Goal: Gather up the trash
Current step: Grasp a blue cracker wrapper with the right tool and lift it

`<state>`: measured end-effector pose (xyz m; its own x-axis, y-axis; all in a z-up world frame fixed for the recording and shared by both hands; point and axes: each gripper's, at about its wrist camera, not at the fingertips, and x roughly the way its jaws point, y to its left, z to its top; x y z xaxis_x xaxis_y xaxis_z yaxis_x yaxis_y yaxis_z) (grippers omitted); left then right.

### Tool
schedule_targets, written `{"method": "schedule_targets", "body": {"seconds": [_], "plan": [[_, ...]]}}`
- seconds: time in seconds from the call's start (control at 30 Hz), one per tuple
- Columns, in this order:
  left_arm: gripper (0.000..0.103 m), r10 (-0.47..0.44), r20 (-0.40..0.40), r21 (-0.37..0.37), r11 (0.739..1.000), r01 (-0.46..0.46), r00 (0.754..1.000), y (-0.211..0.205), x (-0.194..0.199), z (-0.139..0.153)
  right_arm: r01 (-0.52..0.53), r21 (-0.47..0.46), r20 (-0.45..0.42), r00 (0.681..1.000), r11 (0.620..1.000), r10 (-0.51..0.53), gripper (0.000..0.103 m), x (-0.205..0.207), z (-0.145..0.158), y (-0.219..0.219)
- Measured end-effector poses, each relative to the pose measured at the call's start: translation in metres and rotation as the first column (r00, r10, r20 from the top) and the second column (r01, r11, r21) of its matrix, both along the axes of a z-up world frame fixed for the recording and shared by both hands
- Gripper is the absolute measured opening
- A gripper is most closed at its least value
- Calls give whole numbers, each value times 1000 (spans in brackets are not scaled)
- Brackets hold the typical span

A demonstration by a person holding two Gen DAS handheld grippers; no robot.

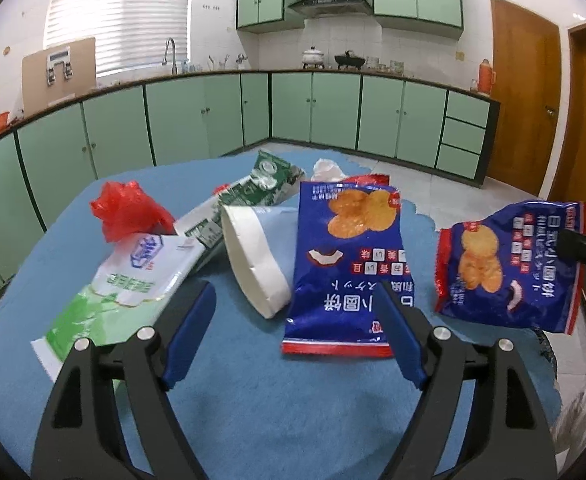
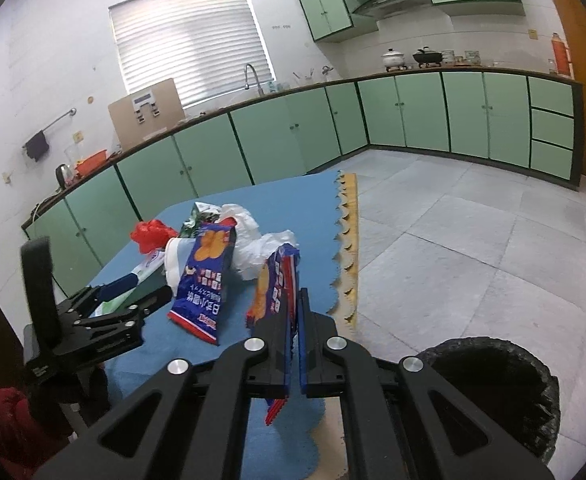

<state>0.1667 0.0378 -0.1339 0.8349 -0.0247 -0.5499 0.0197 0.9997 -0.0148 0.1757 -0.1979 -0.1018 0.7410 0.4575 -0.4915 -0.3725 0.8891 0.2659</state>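
On the blue mat (image 1: 253,392) lies a heap of trash: a blue snack bag (image 1: 345,264), a crushed white paper cup (image 1: 253,256), a green-and-white pouch (image 1: 133,280), a green milk carton (image 1: 253,188), a red plastic bag (image 1: 125,210) and crumpled white plastic (image 2: 261,248). My left gripper (image 1: 293,320) stands open just in front of the cup and the blue bag, with nothing between its pads. A second blue snack bag (image 2: 275,280) hangs in the air, off the mat, with my right gripper (image 2: 293,300) shut on it.
A round bin lined with a black bag (image 2: 493,384) stands on the tiled floor to the right of the table, below my right gripper. The mat's scalloped edge (image 2: 345,240) runs along the table's right side. Green cabinets line the walls behind.
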Motion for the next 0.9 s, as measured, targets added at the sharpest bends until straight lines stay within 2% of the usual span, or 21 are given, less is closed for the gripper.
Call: {"method": "schedule_targets", "body": {"seconds": [0.13,0.4,0.47,0.6,0.7,0.9], "plan": [[78,2,-43,-32,999,-4,999,1,12,-5,23,6,24,999,1000,-23,3,0,4,-4],[76,-9,-123,-44,999,4,992,-2,25,-12,63,32,19,998,998,-63,3,3,0,-6],[68,-21,-146,-56,998,13,989,-1,26,-15,57,27,18,998,998,-57,3,3,-2,-4],[38,-40,-182,-64,998,29,983,-6,29,-22,46,24,18,999,999,-46,3,2,-2,-1],[20,-30,-174,-47,999,22,984,-6,26,-24,37,21,14,999,999,-38,3,2,-3,2],[9,-6,-138,-58,998,-2,990,-7,10,-17,22,12,7,1000,1000,-22,3,0,-4,9]]}}
